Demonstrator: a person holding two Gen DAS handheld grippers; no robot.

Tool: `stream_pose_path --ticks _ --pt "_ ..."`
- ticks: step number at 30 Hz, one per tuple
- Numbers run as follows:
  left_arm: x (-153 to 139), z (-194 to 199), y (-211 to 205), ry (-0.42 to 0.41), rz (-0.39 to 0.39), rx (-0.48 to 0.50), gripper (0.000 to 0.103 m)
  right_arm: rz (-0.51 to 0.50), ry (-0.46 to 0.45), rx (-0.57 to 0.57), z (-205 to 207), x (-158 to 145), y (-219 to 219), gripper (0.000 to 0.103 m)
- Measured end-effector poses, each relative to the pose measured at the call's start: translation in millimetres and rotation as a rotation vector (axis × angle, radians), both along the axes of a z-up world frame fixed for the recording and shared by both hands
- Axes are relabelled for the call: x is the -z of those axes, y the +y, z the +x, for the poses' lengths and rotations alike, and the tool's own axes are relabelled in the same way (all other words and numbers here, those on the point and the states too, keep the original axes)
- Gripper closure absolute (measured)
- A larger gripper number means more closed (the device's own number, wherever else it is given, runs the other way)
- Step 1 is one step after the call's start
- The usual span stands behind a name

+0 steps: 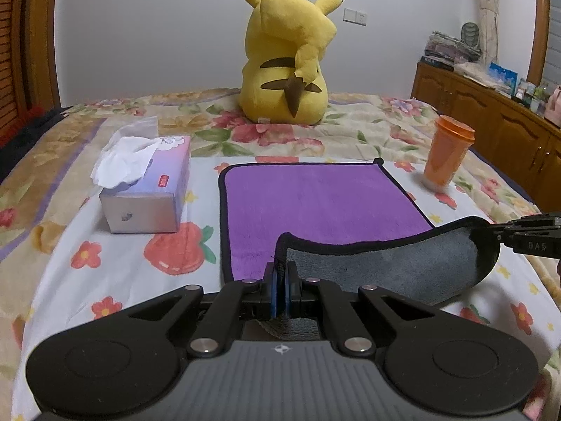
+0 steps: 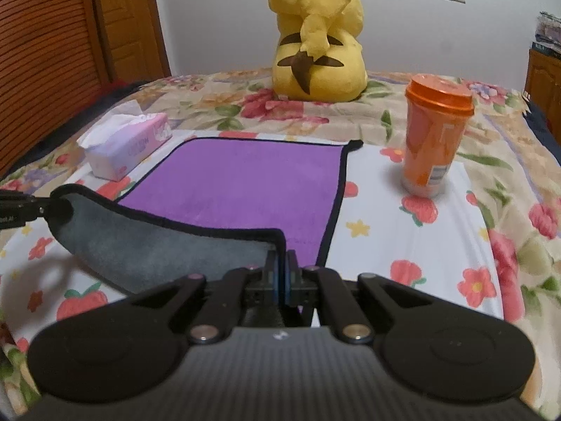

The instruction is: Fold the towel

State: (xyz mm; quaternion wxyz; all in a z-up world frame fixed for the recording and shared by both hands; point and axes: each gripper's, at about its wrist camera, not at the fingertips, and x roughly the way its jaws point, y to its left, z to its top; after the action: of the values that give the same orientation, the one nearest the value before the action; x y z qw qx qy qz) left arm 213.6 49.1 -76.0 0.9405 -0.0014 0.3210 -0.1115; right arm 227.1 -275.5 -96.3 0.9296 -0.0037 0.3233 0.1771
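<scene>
A purple towel [image 1: 315,196] with a black hem and a grey underside lies on the floral bed; it also shows in the right wrist view [image 2: 245,182]. My left gripper [image 1: 280,273] is shut on the towel's near left corner. My right gripper [image 2: 280,266] is shut on the near right corner. Both corners are lifted, so the near edge hangs between the grippers with the grey side [image 1: 403,263] up. The right gripper shows at the right edge of the left wrist view [image 1: 498,233], and the left gripper at the left edge of the right wrist view [image 2: 42,207].
A tissue box [image 1: 147,189] sits left of the towel. An orange lidded cup [image 1: 447,151] stands at its far right corner. A yellow Pikachu plush [image 1: 287,59] sits behind on the bed. A wooden cabinet [image 1: 491,122] stands at the right.
</scene>
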Motion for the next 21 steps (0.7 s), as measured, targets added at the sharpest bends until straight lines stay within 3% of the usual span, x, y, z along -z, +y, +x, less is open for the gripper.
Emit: stream_pose_path --ticks 21 --pt "-26.7 15.2 -12.9 -0.096 0.037 0.011 0.096 0.005 -0.107 -0.016 13.6 -15.8 -2.0 0.099"
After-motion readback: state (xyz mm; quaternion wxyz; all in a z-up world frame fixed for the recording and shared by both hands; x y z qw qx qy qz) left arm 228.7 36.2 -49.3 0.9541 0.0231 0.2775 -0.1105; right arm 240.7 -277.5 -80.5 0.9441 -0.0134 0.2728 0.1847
